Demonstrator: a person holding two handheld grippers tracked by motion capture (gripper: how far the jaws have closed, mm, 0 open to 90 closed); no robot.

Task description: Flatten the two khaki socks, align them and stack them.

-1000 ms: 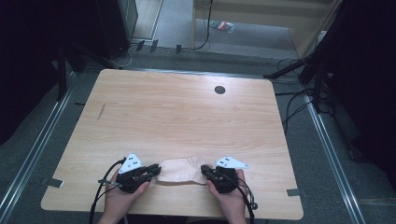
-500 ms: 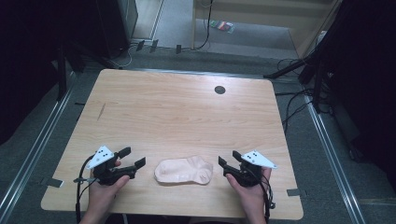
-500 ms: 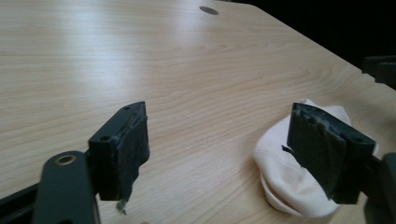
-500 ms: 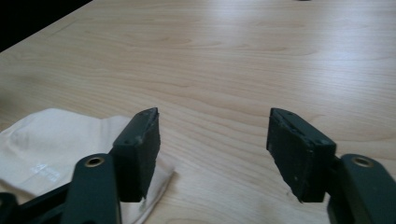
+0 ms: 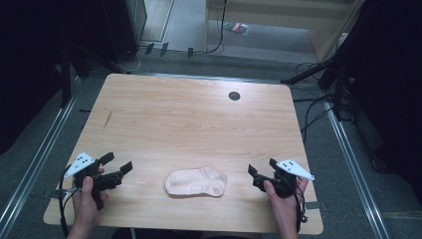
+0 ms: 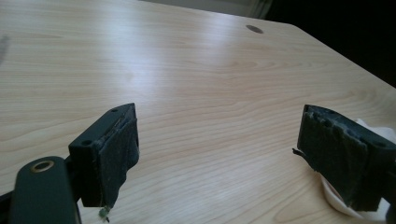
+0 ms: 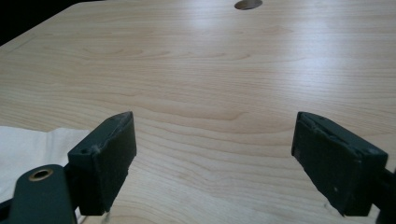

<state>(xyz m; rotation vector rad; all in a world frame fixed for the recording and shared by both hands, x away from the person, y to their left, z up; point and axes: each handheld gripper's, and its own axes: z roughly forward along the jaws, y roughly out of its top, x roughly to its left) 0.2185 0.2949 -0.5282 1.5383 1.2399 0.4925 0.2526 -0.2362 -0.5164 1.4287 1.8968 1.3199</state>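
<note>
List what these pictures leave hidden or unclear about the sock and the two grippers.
- Sock, left gripper view: mostly behind the right-hand jaw and cut by the frame edge.
- Sock, right gripper view: the left edge and a jaw leave just a pale corner.
- Sock, high view: too small to tell whether it is folded.
- Left gripper and right gripper, high view: hands cover their bodies.

Table (image 5: pixel 199 124) – pale wood, smooth, slight sheen; sock (image 5: pixel 195 181) – soft matt cloth; jaws – rough black padding.
</note>
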